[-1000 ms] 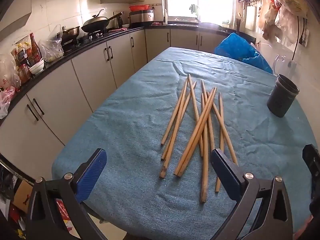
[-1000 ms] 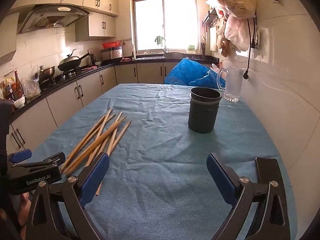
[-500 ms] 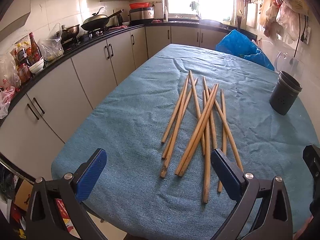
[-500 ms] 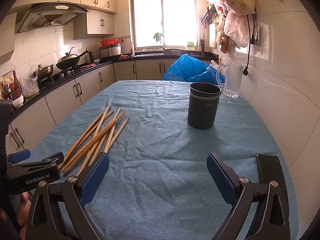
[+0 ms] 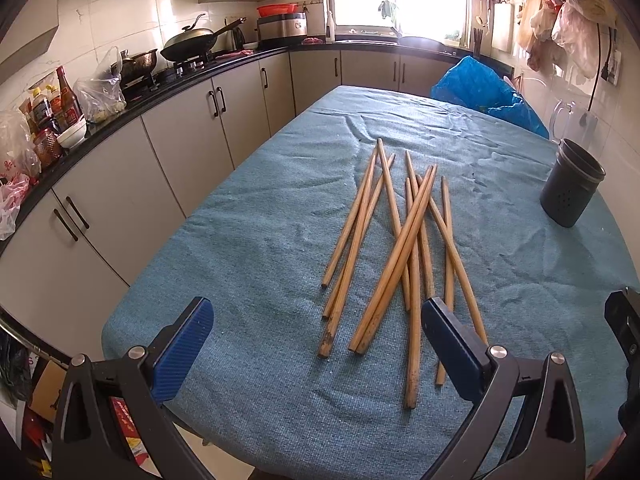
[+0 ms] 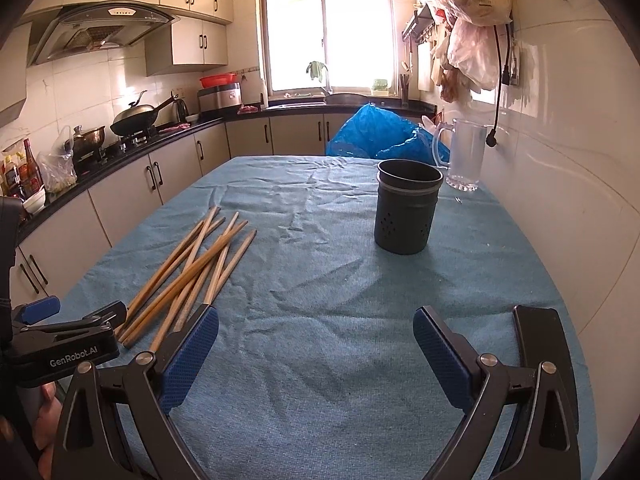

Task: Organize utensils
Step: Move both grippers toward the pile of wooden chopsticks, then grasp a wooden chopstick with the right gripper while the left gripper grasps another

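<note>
Several wooden chopsticks lie in a loose crossed pile on the blue-green tablecloth; the same chopsticks show at the left of the right wrist view. A dark perforated utensil holder stands upright and empty-looking on the table's right side, also seen as the holder at the right edge of the left wrist view. My left gripper hovers open near the table's front edge, its right finger over the pile's near ends. My right gripper is open over bare cloth, well short of the holder.
A clear glass jug and a blue plastic bag sit at the table's far right by the tiled wall. Counters with a wok, bottles and bags run along the left. The left gripper's body shows at the lower left.
Both grippers have eased slightly forward and tilted down over the table. The chopsticks and holder have not moved, and both grippers have stayed open.
</note>
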The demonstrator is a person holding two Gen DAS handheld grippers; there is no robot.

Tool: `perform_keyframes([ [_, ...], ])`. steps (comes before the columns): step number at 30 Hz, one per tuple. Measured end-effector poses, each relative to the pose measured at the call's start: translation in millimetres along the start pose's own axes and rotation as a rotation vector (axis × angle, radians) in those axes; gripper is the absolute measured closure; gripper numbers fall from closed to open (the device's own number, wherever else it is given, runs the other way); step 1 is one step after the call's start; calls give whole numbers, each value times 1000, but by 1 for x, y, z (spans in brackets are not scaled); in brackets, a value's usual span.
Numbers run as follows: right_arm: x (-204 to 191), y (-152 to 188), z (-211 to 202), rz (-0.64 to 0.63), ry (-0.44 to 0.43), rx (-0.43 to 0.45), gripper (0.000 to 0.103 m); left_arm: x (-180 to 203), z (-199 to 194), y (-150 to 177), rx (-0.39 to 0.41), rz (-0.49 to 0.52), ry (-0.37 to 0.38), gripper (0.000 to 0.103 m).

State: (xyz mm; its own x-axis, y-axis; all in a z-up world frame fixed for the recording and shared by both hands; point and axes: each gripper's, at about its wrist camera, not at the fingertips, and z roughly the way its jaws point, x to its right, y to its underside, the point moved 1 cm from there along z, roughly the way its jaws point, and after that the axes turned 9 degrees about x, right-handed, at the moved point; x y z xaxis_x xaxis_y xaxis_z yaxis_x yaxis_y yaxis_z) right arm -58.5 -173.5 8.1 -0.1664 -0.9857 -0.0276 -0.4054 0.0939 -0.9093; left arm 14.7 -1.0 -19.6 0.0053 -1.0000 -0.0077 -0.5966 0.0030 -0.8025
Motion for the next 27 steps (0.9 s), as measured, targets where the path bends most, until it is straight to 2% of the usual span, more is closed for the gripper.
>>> perform_keyframes([
  [8, 0, 2, 2, 0, 2, -14, 3, 1, 4, 1, -3, -11, 15, 0],
  [15, -4, -3, 6, -17, -10, -28, 3, -4, 8, -2, -14, -116, 109, 0],
  [18, -4, -14, 14, -34, -50, -74, 4, -17, 13, -9, -19, -97, 80, 0],
  [21, -3, -30, 26, -27, -95, -127, 14, -35, 21, -22, -12, -107, 88, 1],
  [23, -4, -40, 37, -20, -132, -169, 23, -48, 29, -32, -29, -132, 98, 6],
  [25, -5, -50, 54, 27, -189, -234, 26, -54, 35, -38, -35, -119, 108, 19],
  [27, -10, -57, 74, 68, -245, -299, 41, -59, 42, -44, -54, -116, 128, 25],
])
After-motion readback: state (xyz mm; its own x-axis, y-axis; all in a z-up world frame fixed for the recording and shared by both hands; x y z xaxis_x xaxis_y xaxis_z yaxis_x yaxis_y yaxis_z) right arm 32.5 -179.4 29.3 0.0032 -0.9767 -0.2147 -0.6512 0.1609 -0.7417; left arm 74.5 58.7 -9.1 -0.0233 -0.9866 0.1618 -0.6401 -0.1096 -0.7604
